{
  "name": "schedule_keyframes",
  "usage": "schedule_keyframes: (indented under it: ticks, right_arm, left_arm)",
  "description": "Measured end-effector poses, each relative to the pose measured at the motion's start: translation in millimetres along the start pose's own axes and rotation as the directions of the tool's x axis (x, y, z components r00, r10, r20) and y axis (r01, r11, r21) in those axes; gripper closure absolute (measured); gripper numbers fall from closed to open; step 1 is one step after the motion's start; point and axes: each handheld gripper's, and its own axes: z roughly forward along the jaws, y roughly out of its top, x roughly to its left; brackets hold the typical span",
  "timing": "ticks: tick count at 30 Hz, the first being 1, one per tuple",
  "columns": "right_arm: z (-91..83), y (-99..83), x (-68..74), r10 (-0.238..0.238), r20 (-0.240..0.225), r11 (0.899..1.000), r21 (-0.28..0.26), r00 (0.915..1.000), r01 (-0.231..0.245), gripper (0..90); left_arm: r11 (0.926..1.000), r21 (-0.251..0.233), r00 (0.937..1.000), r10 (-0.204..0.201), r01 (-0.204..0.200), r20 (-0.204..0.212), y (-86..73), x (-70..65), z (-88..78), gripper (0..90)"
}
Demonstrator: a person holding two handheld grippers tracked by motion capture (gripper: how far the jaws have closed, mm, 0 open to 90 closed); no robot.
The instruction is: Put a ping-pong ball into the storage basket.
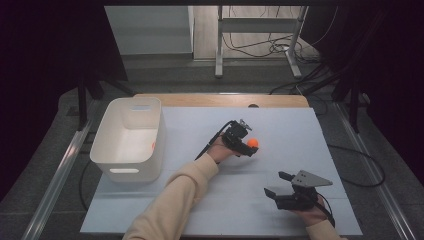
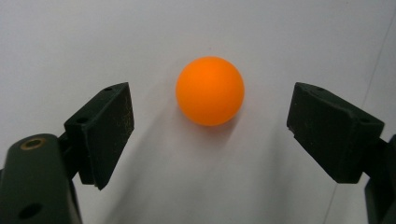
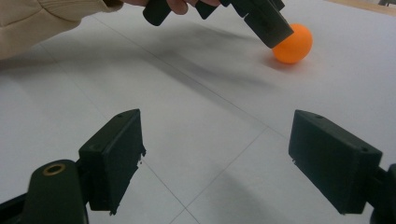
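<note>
Cream sleeves are seen entering the high view from below, and the left claw point(image 1: 248, 146) is held over an orange ball point(image 1: 253, 142) near the middle of the pale surface point(image 1: 280, 125), its jaws set apart. A white bin point(image 1: 131, 137) stands well apart at the left, something small and orange just visible inside it. The right claw point(image 1: 279, 184) is parked near the front edge, away from the ball.

Seen from the left claw's own camera, the ball point(image 2: 210, 91) lies free on the surface, between the two black pads point(image 2: 105, 128) but ahead of them, touched by neither. A round, light ball is judged likely to roll off if it is nudged by one pad first, which an off-centre closing would cause. A grip taken too near the tips could squeeze it forward and out.

From the right claw's camera, its jaws are shown wide apart over bare surface, nothing between them. The ball point(image 3: 293, 43) is seen farther off, partly behind a jaw of the left claw point(image 3: 268, 23). A ball set rolling could reach the edge and be lost.
</note>
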Motion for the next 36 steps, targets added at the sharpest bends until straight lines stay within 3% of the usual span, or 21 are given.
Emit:
schedule_keyframes:
  ticks: [6, 10, 17, 24, 31, 35, 36]
  right_arm:
    - [0.4, -0.2, -0.3, 0.004, 0.0, 1.0, -0.002, 1.0, -0.004, 18.3]
    - [0.1, -0.1, -0.3, 0.004, 0.003, 1.0, -0.001, 1.0, -0.004, 18.2]
    - [-0.1, 0.0, -0.6, 0.004, 0.002, 1.0, -0.003, 1.0, -0.004, 18.3]
    - [-0.4, 0.2, -0.8, 0.004, 0.002, 1.0, -0.004, 1.0, -0.004, 18.3]
    - [-0.7, 0.1, -0.9, 0.002, 0.004, 1.0, -0.004, 1.0, -0.002, 18.2]
    - [-0.8, 0.3, -0.7, 0.0, 0.005, 1.0, -0.006, 1.0, 0.0, 18.4]
    - [-0.8, 0.3, -0.7, 0.0, 0.005, 1.0, -0.006, 1.0, 0.0, 18.4]
  left_arm:
    - [1.0, 0.003, 0.9998, -0.009, 0.009, 0.02, 2.2, -0.1, 4.4, 15.9]
    - [0.9999, 0.012, 1.0, 0.004, -0.004, 0.008, 4.5, -1.2, 8.3, 16.0]
    - [0.9996, 0.02, 0.9998, -0.02, 0.02, 0.008, 8.1, 0.2, 16.8, 16.5]
    - [0.9994, 0.03, 0.9999, -0.016, 0.016, -0.002, 11.3, -0.8, 21.8, 17.5]
    - [0.9989, 0.035, 0.9995, -0.032, 0.032, -0.002, 11.5, 0.7, 23.9, 28.5]
    - [0.9983, 0.044, 0.9992, -0.038, 0.037, 0.016, 11.6, 2.1, 24.2, 46.3]
    - [0.9982, 0.047, 0.9992, -0.038, 0.038, 0.012, 11.5, 1.6, 24.4, 46.3]
